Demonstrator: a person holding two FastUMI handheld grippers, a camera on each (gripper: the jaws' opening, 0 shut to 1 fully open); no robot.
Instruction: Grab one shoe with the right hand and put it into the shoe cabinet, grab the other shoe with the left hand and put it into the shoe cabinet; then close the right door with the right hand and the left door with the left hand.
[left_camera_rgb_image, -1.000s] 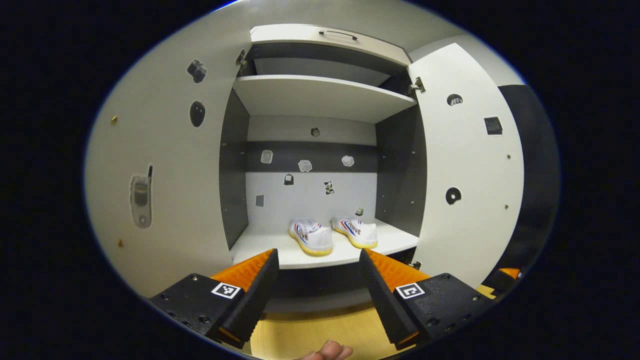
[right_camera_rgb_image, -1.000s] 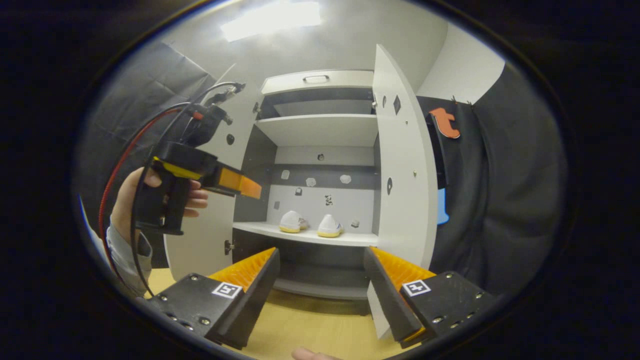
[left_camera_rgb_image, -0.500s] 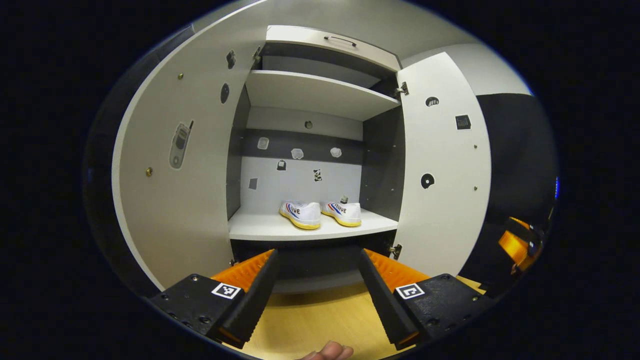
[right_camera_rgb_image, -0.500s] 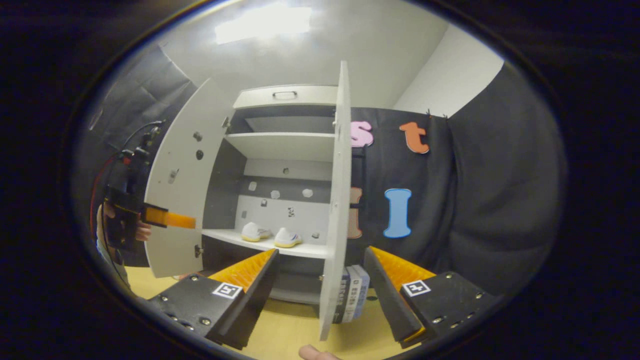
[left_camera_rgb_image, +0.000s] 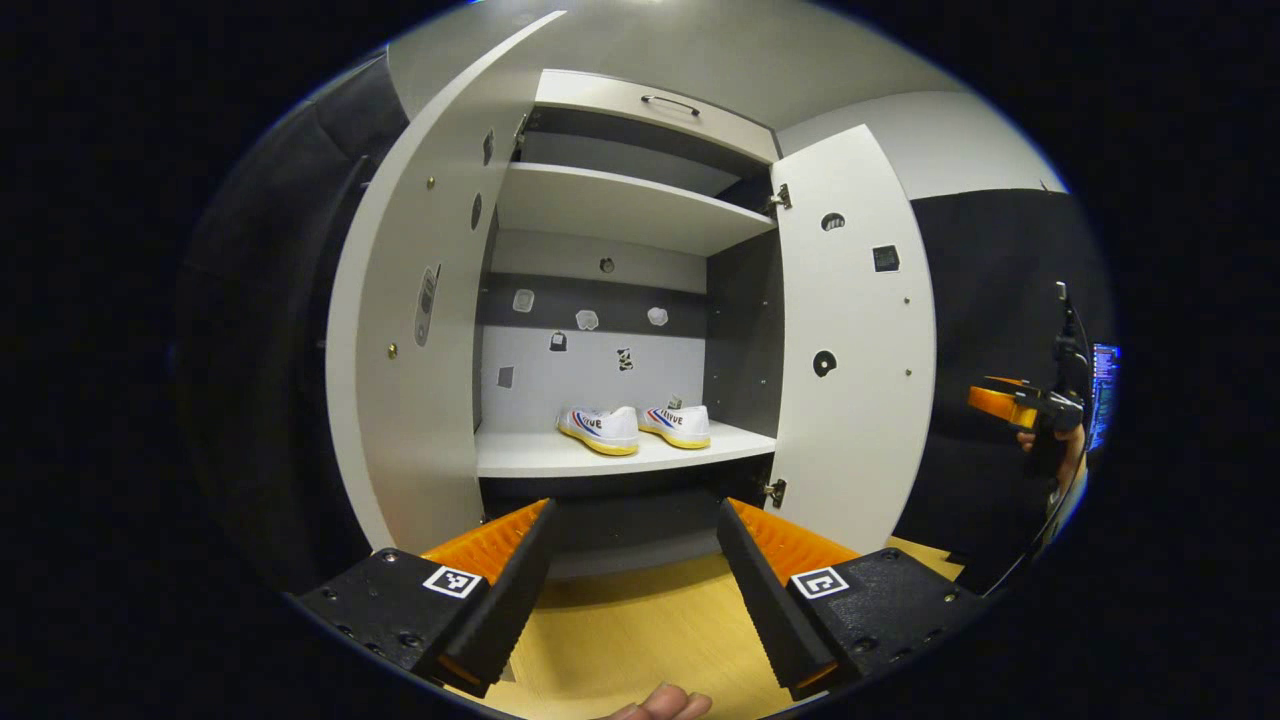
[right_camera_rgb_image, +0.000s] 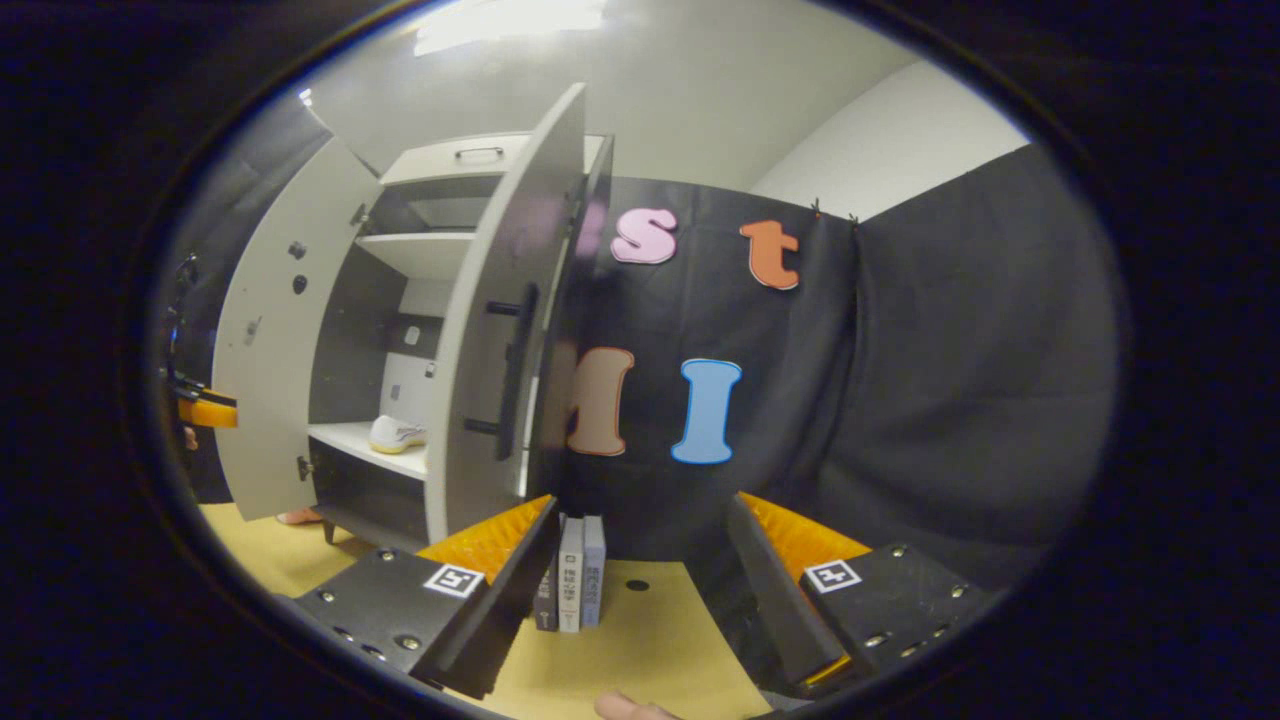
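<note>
Two white shoes with yellow soles, the left shoe (left_camera_rgb_image: 600, 430) and the right shoe (left_camera_rgb_image: 678, 425), stand side by side on the cabinet's lower shelf (left_camera_rgb_image: 560, 458). Both doors hang open: the left door (left_camera_rgb_image: 410, 350) and the right door (left_camera_rgb_image: 855, 340). My left gripper (left_camera_rgb_image: 635, 590) is open and empty, well back from the cabinet and facing its inside. My right gripper (right_camera_rgb_image: 640, 590) is open and empty too, facing the outer side of the right door (right_camera_rgb_image: 490, 330), near its dark handle (right_camera_rgb_image: 515, 370). One shoe (right_camera_rgb_image: 397, 435) peeks past that door. The right gripper (left_camera_rgb_image: 1010, 405) also appears beyond the right door, held by a hand.
An upper shelf (left_camera_rgb_image: 630, 205) and a top drawer with a handle (left_camera_rgb_image: 670, 100) sit above the shoes. A few books (right_camera_rgb_image: 575, 585) stand on the wooden floor (right_camera_rgb_image: 650, 640) beside the cabinet. The black cloth wall (right_camera_rgb_image: 900, 400) hangs to the right.
Both grippers have drawn back from the cabinet. The left one has shifted left; the right one has swung right, past the edge of the right door to its outer side. The shoes have not moved.
</note>
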